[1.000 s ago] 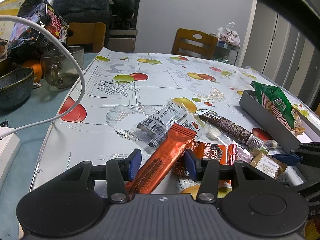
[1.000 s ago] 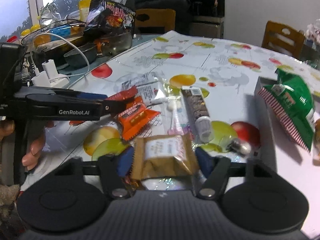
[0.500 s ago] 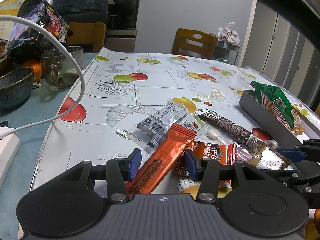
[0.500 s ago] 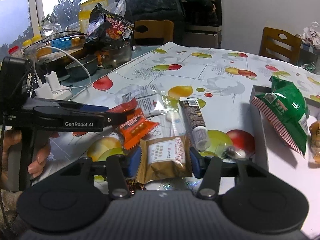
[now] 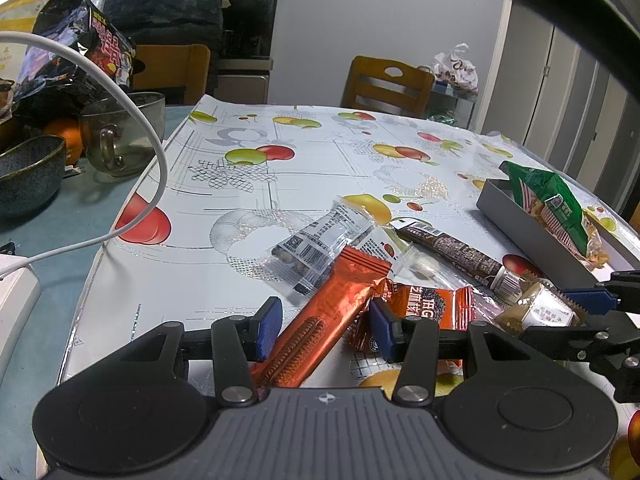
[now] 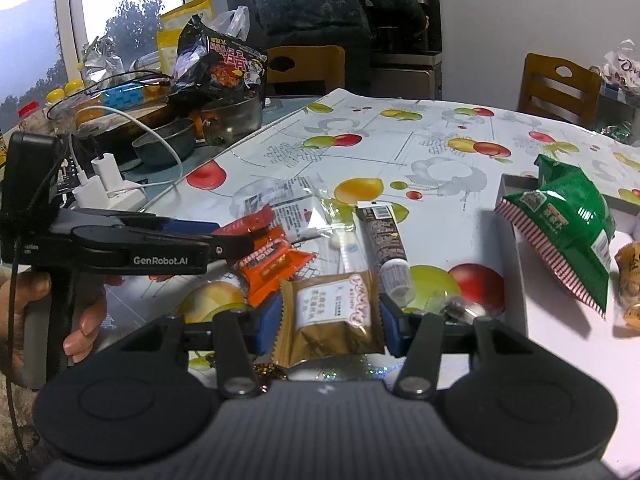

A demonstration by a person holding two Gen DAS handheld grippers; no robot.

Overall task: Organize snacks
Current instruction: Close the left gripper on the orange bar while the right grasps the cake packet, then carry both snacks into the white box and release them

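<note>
My right gripper point(image 6: 328, 326) is shut on a small brown pastry packet point(image 6: 330, 316) with a white label, held just above the table; the packet also shows in the left wrist view point(image 5: 540, 312). My left gripper point(image 5: 324, 328) is open, its jaws on either side of a long orange-red wafer bar point(image 5: 328, 316), which lies on the table over a small orange packet point(image 5: 424, 308). A dark brown stick snack point(image 5: 456, 252) and clear packets point(image 5: 320, 248) lie beyond. A grey box point(image 5: 520, 224) at right holds a green bag point(image 5: 548, 204).
The fruit-print tablecloth point(image 5: 280, 184) covers the table. At the left edge are a glass mug point(image 5: 120, 136), a dark bowl point(image 5: 28, 172), a white cable point(image 5: 156, 152) and a black noodle bag point(image 5: 88, 48). Wooden chairs point(image 5: 388, 84) stand behind.
The right gripper has closed on the brown packet and lifted it slightly toward the camera. The left gripper has stayed in place over the orange bar.
</note>
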